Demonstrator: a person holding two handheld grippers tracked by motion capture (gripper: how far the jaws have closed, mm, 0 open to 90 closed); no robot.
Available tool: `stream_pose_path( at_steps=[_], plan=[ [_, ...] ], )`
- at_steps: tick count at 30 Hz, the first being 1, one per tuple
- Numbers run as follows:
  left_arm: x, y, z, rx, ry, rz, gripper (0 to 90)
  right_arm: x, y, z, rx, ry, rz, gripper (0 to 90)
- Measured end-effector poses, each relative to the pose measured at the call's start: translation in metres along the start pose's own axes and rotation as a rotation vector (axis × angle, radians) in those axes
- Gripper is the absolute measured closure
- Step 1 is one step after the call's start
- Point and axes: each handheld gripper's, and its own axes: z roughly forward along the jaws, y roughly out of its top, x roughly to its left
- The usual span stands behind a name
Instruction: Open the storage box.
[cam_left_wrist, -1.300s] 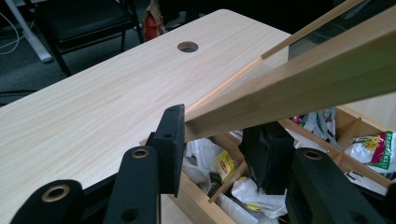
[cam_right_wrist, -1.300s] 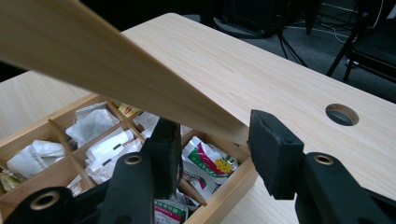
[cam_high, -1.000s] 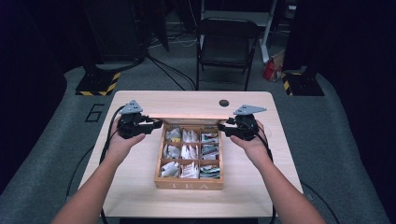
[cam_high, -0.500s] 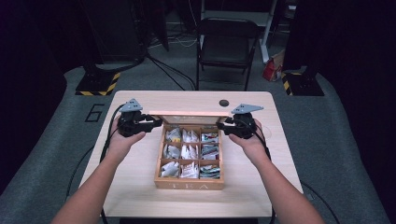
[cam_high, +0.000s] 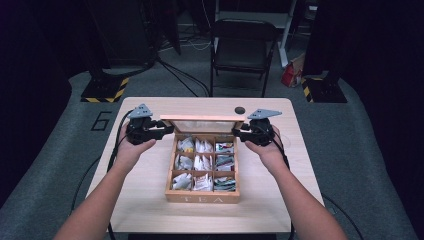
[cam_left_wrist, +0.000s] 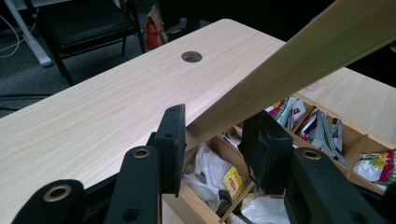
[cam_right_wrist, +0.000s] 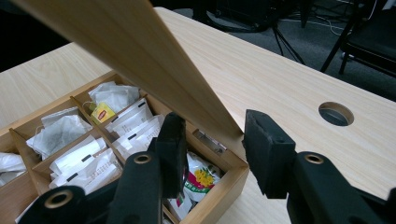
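A wooden tea box (cam_high: 202, 198) sits mid-table, its compartments full of tea bags (cam_high: 202, 162). Its hinged lid (cam_high: 202, 123) stands raised at the back. My left gripper (cam_high: 167, 131) is at the lid's left end. In the left gripper view its jaws (cam_left_wrist: 217, 140) are shut on the edge of the lid (cam_left_wrist: 299, 56). My right gripper (cam_high: 237, 134) is at the right end. Its jaws (cam_right_wrist: 212, 144) have just been closing around the corner of the lid (cam_right_wrist: 140, 51). A gap still shows at the right pad (cam_right_wrist: 264, 149).
The light wood table (cam_high: 145, 200) has a round cable hole (cam_high: 240, 110) behind the box. A black chair (cam_high: 242, 50) stands beyond the far edge. Dark stands with striped bases flank the table on the grey floor.
The right hand has shifted very slightly at the lid's right end. The left hand and the raised lid look unchanged.
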Motion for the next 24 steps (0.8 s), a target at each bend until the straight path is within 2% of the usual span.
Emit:
stream_pose_path(
  at_steps=[7, 11, 16, 24],
  plan=[
    [0.003, -0.002, 0.004, 0.006, -0.004, 0.001, 58.3, -0.001, 0.001, 0.001, 0.0, 0.003, 0.005, 59.3],
    [0.006, -0.006, 0.01, 0.001, 0.001, -0.004, 56.9, -0.002, 0.002, 0.001, -0.002, 0.0, 0.021, 59.5],
    [0.011, -0.008, 0.018, 0.011, 0.015, -0.009, 55.2, -0.003, 0.004, 0.002, -0.006, -0.001, 0.018, 59.6],
    [0.015, -0.008, 0.027, 0.027, 0.027, -0.005, 59.3, -0.005, 0.006, 0.004, -0.012, -0.004, 0.022, 59.8]
  ],
)
